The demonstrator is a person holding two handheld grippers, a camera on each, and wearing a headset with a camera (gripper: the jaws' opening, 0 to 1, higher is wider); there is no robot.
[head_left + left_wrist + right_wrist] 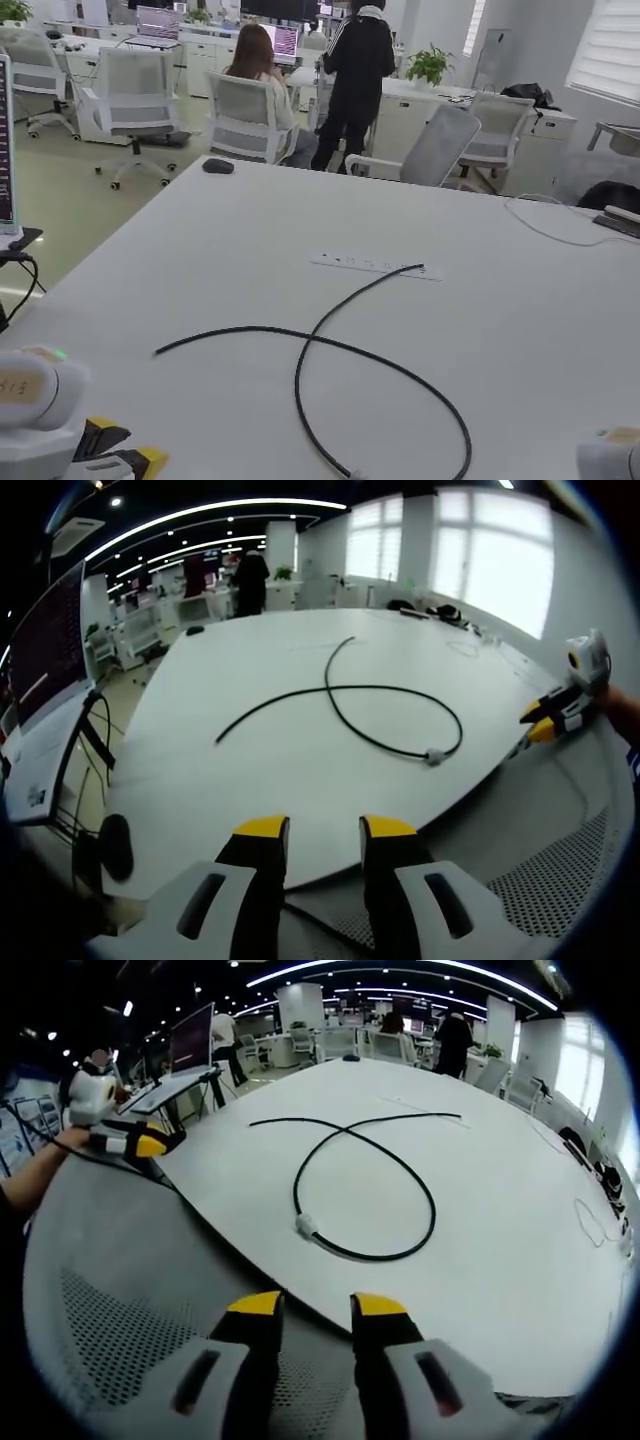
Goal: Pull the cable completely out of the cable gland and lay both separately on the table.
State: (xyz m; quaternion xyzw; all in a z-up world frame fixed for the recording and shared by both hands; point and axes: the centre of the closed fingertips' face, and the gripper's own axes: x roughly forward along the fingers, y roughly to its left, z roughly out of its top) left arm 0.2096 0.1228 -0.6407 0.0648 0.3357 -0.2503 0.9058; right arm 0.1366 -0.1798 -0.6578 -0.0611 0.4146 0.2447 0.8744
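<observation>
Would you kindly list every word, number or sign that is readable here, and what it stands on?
Nothing reads clearly.
White strip on the table: dark marks, too small to read.
Tan label on the left gripper: blurred.
Background monitor: screen text too small.

Head view looks forward-down across table (250, 250); gripper views face inward from near edge, sharing looped cable (296, 385).

black cable (333, 689) with its gland (433, 755) loops across the table (300, 780).
</observation>
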